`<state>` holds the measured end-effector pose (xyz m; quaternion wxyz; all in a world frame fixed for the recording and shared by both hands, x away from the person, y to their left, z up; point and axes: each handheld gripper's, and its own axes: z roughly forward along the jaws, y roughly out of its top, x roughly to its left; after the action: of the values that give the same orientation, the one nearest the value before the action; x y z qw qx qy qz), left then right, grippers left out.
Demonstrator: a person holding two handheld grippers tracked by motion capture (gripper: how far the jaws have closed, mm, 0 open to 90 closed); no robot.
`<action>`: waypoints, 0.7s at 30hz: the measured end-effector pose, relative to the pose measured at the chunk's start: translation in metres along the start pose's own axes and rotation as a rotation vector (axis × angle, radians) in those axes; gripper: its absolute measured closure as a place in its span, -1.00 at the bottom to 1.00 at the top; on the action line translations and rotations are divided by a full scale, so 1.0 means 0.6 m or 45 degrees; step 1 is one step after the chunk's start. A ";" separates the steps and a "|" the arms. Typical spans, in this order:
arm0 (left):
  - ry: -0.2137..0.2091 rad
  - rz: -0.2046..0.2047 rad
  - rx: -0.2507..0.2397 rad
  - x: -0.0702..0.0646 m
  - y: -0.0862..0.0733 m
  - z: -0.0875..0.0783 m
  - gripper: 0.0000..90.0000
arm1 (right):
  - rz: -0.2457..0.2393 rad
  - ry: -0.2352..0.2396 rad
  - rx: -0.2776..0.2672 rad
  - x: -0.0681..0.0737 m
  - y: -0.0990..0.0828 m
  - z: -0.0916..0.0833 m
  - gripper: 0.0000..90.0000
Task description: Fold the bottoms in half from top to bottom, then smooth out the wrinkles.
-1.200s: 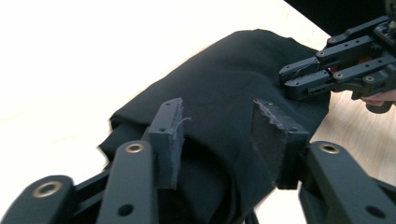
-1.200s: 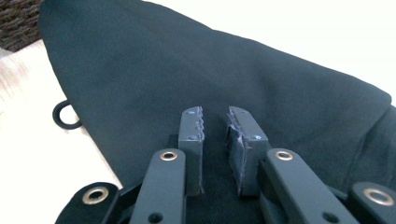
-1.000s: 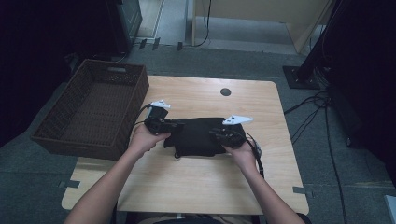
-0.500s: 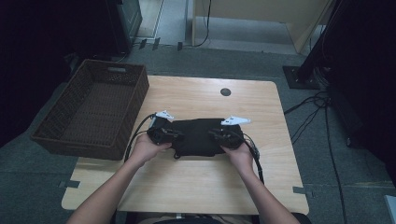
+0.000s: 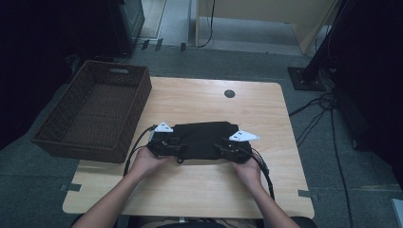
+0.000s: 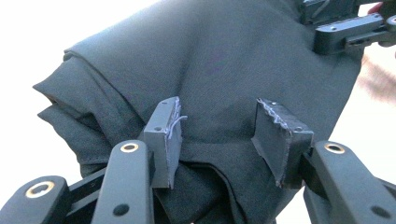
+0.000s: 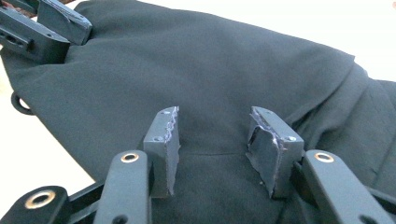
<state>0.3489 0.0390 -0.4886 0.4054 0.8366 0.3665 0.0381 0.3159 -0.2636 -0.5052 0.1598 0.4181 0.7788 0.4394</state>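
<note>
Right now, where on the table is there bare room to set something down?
Free: the far strip between the black cloth and the round hole, and the near edge of the table between the forearms. Crowded: mid-table, around the cloth.

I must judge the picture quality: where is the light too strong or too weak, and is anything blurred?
High view: dim, the room's edges almost black; the table evenly lit, black cloth showing little detail. Left gripper view: background bleached white, cloth folds sharp, the near jaws slightly soft. Right gripper view: the same white glare behind the cloth; its seams stay readable.
</note>
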 end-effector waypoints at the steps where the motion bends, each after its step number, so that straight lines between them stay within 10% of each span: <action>1: 0.000 0.000 0.000 0.000 0.000 0.000 0.14 | -0.004 -0.002 0.002 0.000 -0.002 -0.002 0.19; 13: -0.064 -0.019 0.021 -0.011 0.004 -0.013 -0.25 | 0.054 0.018 0.000 -0.014 0.007 -0.042 0.30; 21: -0.115 -0.061 0.025 -0.006 0.020 -0.024 -0.32 | 0.066 -0.093 -0.057 -0.053 0.051 -0.042 0.57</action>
<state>0.3483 0.0411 -0.4697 0.4140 0.8324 0.3682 -0.0130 0.3354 -0.2945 -0.4697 0.1859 0.4503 0.7512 0.4454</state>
